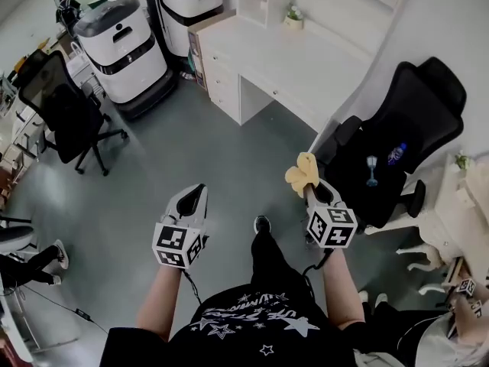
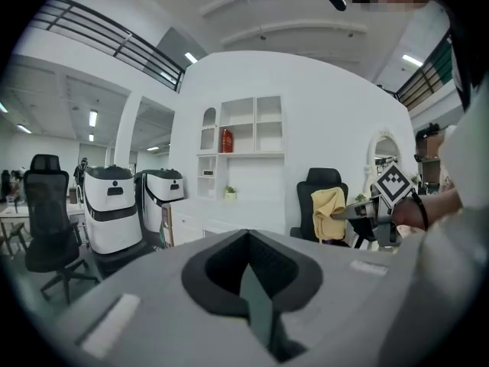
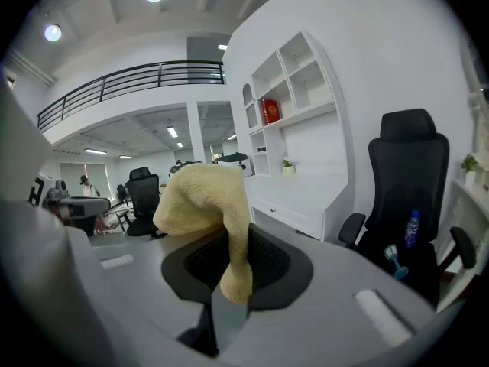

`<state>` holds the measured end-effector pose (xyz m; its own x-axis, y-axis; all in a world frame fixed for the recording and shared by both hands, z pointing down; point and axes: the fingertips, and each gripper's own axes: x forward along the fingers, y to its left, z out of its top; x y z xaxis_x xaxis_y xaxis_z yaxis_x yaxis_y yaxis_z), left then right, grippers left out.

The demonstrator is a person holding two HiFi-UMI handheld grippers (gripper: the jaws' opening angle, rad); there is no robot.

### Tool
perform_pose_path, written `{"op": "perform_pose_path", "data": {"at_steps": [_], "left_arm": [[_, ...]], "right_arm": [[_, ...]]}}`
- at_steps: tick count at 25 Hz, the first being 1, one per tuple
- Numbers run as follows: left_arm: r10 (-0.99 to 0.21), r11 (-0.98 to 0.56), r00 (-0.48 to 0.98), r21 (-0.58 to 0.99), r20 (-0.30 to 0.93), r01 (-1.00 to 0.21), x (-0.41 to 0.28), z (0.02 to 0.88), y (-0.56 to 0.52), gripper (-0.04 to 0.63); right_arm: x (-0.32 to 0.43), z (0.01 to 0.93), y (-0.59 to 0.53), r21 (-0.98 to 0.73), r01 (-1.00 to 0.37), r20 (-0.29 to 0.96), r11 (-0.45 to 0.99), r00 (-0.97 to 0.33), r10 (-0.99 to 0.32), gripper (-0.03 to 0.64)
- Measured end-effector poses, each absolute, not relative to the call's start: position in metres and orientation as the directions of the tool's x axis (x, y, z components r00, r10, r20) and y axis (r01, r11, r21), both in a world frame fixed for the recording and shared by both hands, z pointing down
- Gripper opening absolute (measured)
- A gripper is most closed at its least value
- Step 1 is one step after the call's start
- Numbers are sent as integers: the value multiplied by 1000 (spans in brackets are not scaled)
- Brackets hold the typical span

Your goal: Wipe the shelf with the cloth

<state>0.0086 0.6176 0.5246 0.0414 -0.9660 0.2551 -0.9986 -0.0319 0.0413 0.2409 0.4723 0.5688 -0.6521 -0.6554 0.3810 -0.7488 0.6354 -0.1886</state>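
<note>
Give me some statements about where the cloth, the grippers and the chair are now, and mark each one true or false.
1. The right gripper holds the yellow cloth in its jaws. True.
2. The left gripper grips a second cloth. False: its jaws are together on nothing.
3. The yellow cloth is pressed on the shelf. False: it is held up in the air, well away from the shelf.
4. A blue bottle rests on the black office chair. True.
</note>
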Motion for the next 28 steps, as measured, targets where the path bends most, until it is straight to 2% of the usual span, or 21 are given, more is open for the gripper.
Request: {"op": "perform_pose_path", "data": {"at_steps": [12,21,28], "left_arm": [[-959,-140,144,36,246,-990,5,508,344,2],[-950,-145,155,58,272,-988,-14,508,247,2],[-948,-189,202,75,248,-979,-28,505,178,2]], "right_arm": [[220,554,209,-230,-755,359,614,-653,-667,80],[223,569,127,-276,-790,375,548,-613,-695,81],[235,577,96,-279,-836,399,472,-548,-735,81]]}}
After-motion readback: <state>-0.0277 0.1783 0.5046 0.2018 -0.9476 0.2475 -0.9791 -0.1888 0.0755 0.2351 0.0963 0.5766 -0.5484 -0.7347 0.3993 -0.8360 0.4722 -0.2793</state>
